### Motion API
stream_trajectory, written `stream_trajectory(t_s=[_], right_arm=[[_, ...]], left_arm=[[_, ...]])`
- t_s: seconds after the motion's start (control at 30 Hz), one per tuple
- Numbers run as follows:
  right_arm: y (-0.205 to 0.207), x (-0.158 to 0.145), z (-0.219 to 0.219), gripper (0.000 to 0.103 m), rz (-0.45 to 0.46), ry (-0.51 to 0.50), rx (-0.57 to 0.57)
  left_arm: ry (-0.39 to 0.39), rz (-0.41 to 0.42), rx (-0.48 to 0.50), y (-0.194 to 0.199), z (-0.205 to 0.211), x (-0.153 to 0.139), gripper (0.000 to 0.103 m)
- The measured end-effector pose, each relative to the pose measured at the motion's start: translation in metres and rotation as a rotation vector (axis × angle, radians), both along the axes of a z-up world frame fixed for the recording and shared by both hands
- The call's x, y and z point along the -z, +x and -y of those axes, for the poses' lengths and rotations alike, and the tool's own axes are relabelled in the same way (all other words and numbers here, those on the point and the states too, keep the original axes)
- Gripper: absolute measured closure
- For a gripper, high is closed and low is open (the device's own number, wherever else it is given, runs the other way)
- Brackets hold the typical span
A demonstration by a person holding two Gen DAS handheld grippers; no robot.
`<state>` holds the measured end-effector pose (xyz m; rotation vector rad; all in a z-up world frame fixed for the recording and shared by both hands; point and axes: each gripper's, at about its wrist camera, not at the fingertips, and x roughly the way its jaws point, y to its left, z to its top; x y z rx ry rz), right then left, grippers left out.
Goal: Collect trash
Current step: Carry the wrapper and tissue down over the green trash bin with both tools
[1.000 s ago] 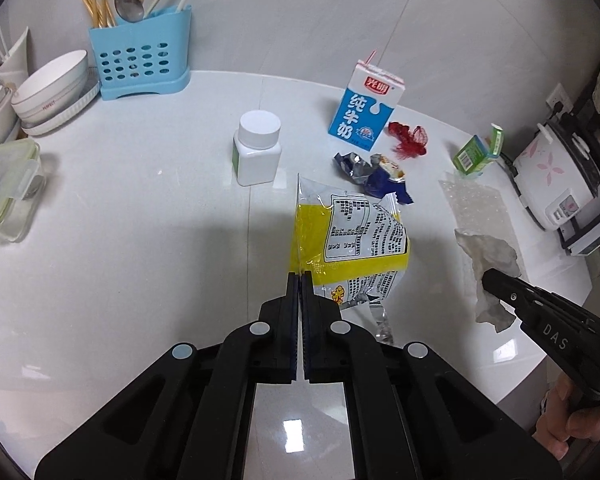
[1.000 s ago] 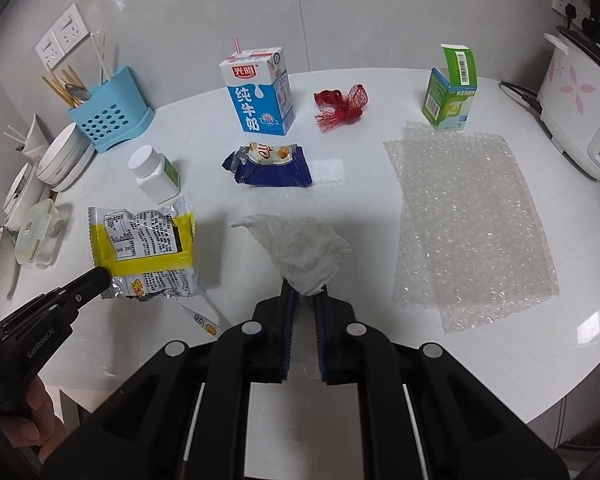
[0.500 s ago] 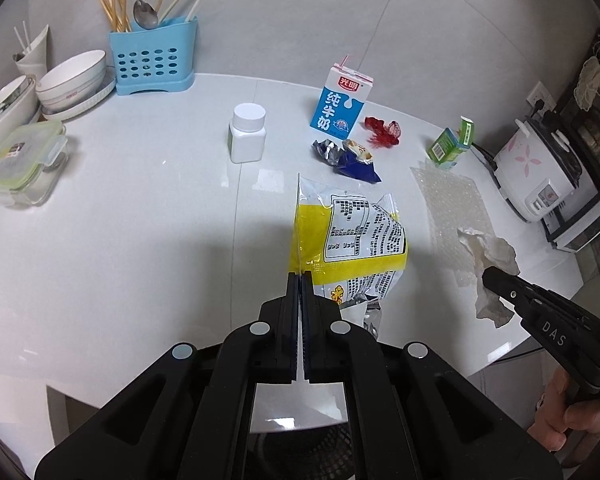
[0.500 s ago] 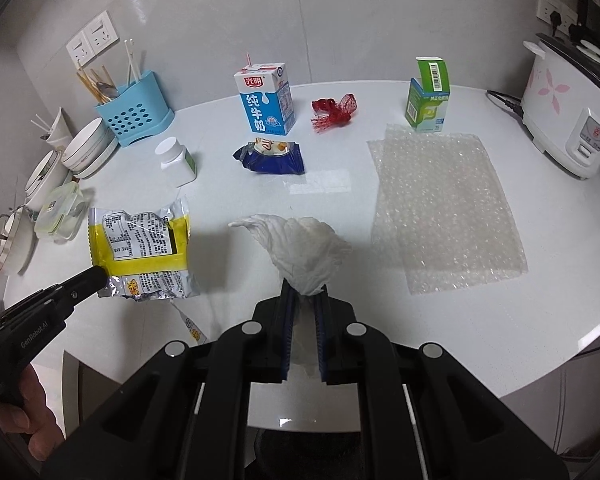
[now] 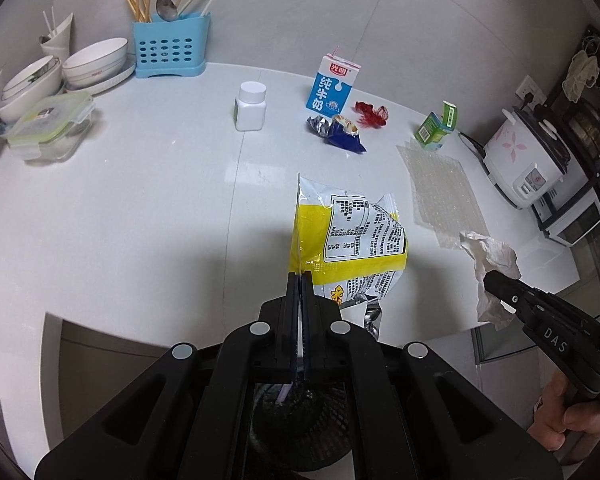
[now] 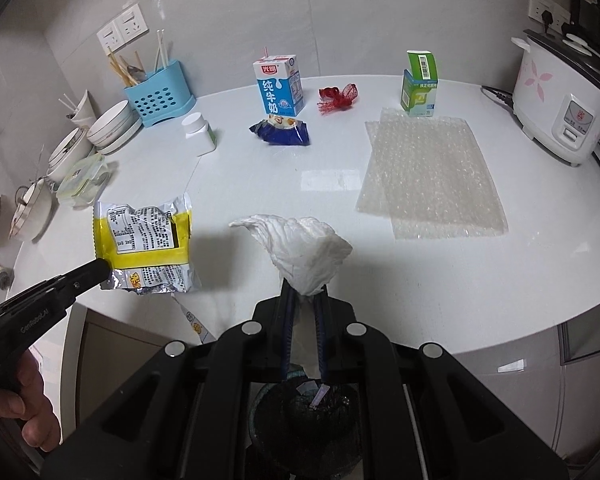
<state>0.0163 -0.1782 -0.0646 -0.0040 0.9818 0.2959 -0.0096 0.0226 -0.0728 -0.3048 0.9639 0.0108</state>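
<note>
- Left gripper [image 5: 300, 280]: jaws clamped on the thin sealed edge of the yellow-and-silver snack wrapper [image 5: 350, 240]. The edge grip lets the flat bag hang free, lifted off the white counter [image 5: 120, 220] near its front rim.
- Right gripper [image 6: 303, 294]: jaws pinched around the bunched end of the crumpled white tissue [image 6: 300, 248]. The wad fans out above the fingertips, also off the surface.
- Both loads sit past or at the counter edge, above a dark mesh bin [image 5: 300, 412] visible below between each gripper's fingers. Judgement: this is the carry-to-drop step, both pieces lined up for release.
- The bin already holds something small and pale [image 6: 320, 394]; can't tell what.
- Trash left on the counter: blue foil wrapper [image 6: 282, 132], red plastic scrap [image 6: 338, 98], bubble wrap sheet [image 6: 428, 172], milk carton [image 6: 278, 86] standing upright with a straw, green box [image 6: 420, 88] with its flap open, white pill bottle [image 6: 199, 133].
- Not trash, likely: rice cooker [image 6: 564, 104], blue utensil caddy [image 6: 160, 94], stacked bowls [image 5: 92, 64], lidded container [image 5: 48, 126], all parked at the back and sides.
- Risk: the tissue is light and may cling to the pads on opening; the wrapper may drift and miss the bin.
</note>
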Motion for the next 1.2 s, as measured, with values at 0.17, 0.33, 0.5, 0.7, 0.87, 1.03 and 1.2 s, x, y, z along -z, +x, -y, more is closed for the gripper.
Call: stream_trajectory(t_s=[0.17, 0.33, 0.5, 0.7, 0.87, 1.03, 1.2], right_arm=[[-0.025, 0.006, 0.008, 0.094, -0.007, -0.002, -0.014], [-0.048, 0.017, 0.019, 0.094, -0.022, 0.004, -0.015], [-0.072, 0.031, 0.031, 0.094, -0.043, 0.003, -0.017], [-0.098, 0.054, 0.045, 0.094, -0.074, -0.002, -0.012], [-0.110, 0.076, 0.051, 0.094, -0.102, -0.009, -0.010], [-0.119, 0.099, 0.054, 0.094, -0.136, -0.024, -0.011], [-0.125, 0.122, 0.058, 0.094, -0.167, -0.039, -0.018]], left_arm=[[0.002, -0.007, -0.003, -0.026, 0.010, 0.004, 0.103], [0.010, -0.019, -0.002, -0.051, 0.022, 0.012, 0.103], [0.017, -0.042, -0.001, -0.074, 0.032, 0.025, 0.103], [0.033, -0.081, 0.018, -0.096, 0.046, 0.051, 0.103], [0.022, -0.094, 0.021, -0.107, 0.054, 0.073, 0.103], [0.028, -0.117, 0.030, -0.111, 0.063, 0.098, 0.103], [0.041, -0.159, 0.035, -0.112, 0.072, 0.125, 0.103]])
